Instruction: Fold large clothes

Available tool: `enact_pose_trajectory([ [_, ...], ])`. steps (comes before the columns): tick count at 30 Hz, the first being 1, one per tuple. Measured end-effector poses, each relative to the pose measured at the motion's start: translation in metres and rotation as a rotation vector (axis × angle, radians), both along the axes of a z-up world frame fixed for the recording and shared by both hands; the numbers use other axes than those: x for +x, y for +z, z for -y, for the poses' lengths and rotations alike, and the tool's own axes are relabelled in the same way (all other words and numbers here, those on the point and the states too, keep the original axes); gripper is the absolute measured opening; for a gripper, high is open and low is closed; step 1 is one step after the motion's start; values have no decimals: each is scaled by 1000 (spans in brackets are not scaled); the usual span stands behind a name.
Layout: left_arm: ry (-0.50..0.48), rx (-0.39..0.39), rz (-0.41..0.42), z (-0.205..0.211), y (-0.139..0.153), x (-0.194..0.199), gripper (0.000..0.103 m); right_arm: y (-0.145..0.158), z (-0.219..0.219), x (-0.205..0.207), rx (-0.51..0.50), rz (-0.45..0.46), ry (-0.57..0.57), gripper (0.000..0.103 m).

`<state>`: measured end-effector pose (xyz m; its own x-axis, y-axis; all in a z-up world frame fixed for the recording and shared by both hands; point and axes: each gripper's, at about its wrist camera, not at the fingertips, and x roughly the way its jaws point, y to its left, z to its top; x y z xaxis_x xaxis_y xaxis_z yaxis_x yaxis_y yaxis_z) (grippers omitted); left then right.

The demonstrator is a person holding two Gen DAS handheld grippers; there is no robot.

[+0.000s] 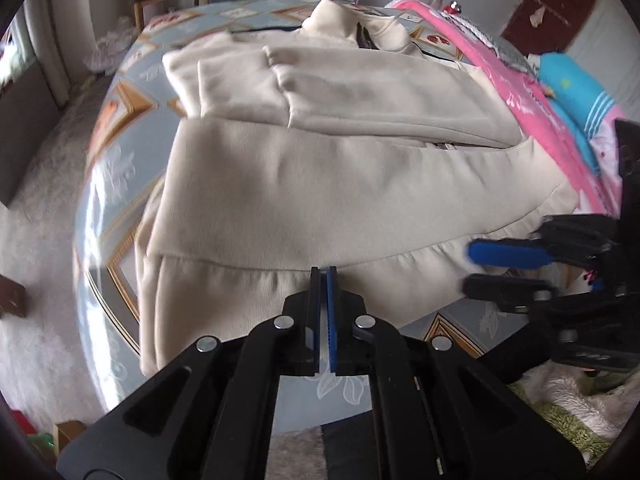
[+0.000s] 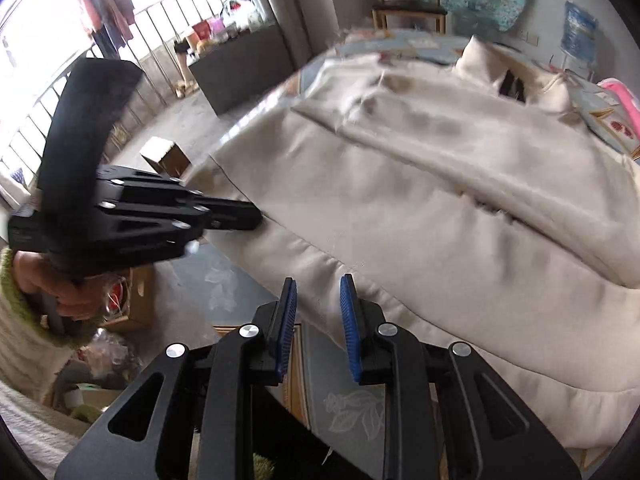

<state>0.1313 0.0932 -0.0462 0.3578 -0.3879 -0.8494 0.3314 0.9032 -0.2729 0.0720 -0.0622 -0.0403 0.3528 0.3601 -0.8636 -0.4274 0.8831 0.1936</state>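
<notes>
Left claw (image 1: pixel 323 270) closed on hem | right claw (image 2: pixel 318 284) apart | one cream jacket (image 1: pixel 320 168)

Left gripper (image 1: pixel 323 276): jaws closed on the near hem of the cream jacket (image 1: pixel 320 152), which lies part-folded on a patterned table (image 1: pixel 120 184). Right gripper (image 1: pixel 492 266) — jaws apart — sits beside the hem.

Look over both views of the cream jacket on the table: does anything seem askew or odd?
Yes. The cream jacket hangs its hem over the near edge of the table. The left gripper is shut at that hem; whether it pinches fabric is unclear. The right gripper is open.
</notes>
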Motion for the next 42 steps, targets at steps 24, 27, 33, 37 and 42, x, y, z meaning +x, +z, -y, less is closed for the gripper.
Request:
enact_pose_trajectory([
  [24,198,-99,-22,-38,30,30,21,40,204,-2,57,-29,-502,49],
  [27,182,-98,49,-27,61,59,32,70,205,42,69,17,-460,49],
  [33,198,-95,181,20,107,155,59,106,206,160,105,48,-425,58],
  [37,220,-76,164,57,106,236,59,94,201,252,106,-20,-437,58],
  [42,181,5,77,115,76,320,59,54,191,350,6,-139,-453,58],
])
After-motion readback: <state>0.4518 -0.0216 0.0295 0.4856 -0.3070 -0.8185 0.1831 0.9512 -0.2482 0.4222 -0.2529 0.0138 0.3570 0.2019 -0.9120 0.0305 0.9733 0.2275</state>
